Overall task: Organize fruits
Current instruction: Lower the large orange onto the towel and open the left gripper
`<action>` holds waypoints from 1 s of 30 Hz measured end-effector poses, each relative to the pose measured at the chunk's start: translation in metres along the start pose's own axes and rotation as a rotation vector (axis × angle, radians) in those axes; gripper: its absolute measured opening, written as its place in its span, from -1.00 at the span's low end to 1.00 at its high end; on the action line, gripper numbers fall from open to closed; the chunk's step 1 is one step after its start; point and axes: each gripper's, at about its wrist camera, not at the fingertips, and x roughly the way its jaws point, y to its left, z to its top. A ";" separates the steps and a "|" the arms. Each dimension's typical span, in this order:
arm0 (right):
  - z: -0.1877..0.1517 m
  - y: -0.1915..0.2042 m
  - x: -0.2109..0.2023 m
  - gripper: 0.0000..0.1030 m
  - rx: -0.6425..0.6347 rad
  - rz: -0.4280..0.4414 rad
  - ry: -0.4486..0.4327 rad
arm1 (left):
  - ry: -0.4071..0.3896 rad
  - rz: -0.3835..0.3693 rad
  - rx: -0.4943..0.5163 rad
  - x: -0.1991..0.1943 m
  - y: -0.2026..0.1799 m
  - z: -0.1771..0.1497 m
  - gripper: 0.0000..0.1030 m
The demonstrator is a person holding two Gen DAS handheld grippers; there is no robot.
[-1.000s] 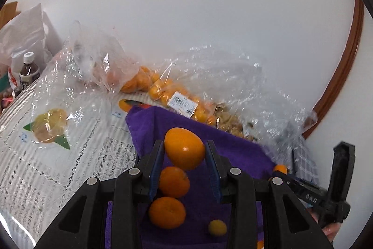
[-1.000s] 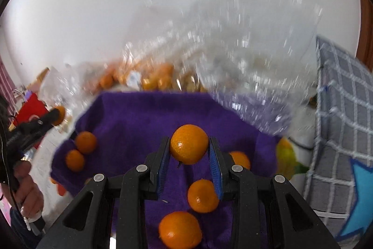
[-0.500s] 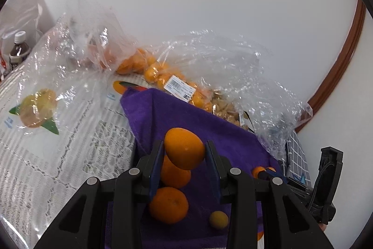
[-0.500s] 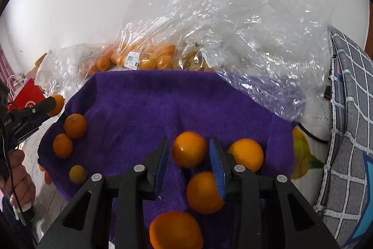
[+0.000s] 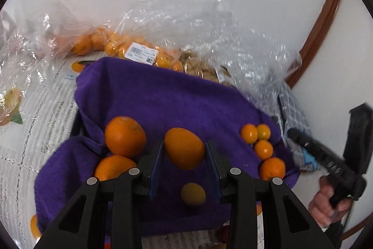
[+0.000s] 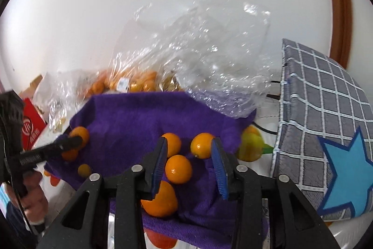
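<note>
My left gripper (image 5: 184,146) is shut on a large orange (image 5: 184,152), held just above the purple towel (image 5: 163,97). Two big oranges (image 5: 124,137) lie at the towel's left. Several small ones (image 5: 263,149) cluster at its right, and a yellowish fruit (image 5: 193,194) sits below the jaws. My right gripper (image 6: 189,144) hangs over the towel (image 6: 130,118) with its jaws opening. An orange (image 6: 179,168) lies loose on the towel between them, untouched by the pads. More oranges (image 6: 202,145) rest around it.
Crumpled clear plastic bags (image 5: 209,22) holding small oranges (image 5: 112,46) lie behind the towel against the white wall. A grey checked cushion with a blue star (image 6: 326,132) stands on the right. A red box (image 6: 32,125) is at the left. A lace tablecloth (image 5: 35,132) covers the table.
The right gripper's jaws have spread and let go of their orange, which now lies on the towel. The left gripper has carried its orange further over the towel, toward the right.
</note>
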 end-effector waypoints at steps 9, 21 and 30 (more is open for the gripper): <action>0.000 0.001 0.003 -0.17 -0.004 -0.032 0.005 | 0.014 0.071 0.038 0.003 -0.006 -0.003 -0.34; -0.005 0.014 0.005 -0.12 -0.048 -0.106 0.020 | -0.024 0.036 0.036 -0.003 -0.008 -0.002 -0.26; -0.020 0.027 -0.045 -0.12 -0.070 -0.158 -0.073 | -0.082 0.035 0.028 -0.022 -0.010 -0.007 -0.26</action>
